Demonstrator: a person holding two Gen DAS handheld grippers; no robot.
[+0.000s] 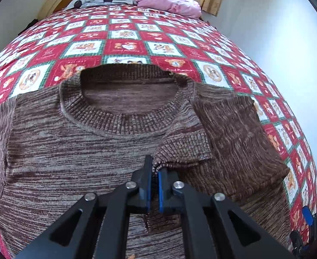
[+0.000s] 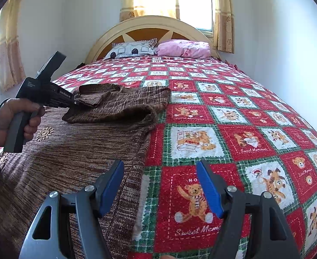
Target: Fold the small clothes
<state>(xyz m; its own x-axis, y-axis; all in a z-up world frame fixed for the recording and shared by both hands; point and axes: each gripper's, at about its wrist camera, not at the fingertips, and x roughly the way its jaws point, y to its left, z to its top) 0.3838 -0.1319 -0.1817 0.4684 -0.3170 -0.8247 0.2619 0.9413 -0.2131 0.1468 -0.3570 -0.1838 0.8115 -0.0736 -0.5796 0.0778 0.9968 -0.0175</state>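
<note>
Brown knit sweater point(image 1: 76, 142) spread flat on the teddy-bear quilt point(image 1: 123, 47) of the bed, its right sleeve point(image 1: 234, 129) folded in over the chest, the ribbed cuff point(image 1: 180, 149) clenched between the blue pads of the left gripper point(image 1: 155, 170). Right gripper point(image 2: 160, 185) hanging released over the sweater's side edge, jaws wide with nothing between them, one finger above knit and the other above quilt. Sweater's hem and left sleeve cut off by the frame; left gripper's fingertips hidden in the right wrist view behind the bunched sleeve, only its black body and the hand point(image 2: 13, 118) around the handle plain.
</note>
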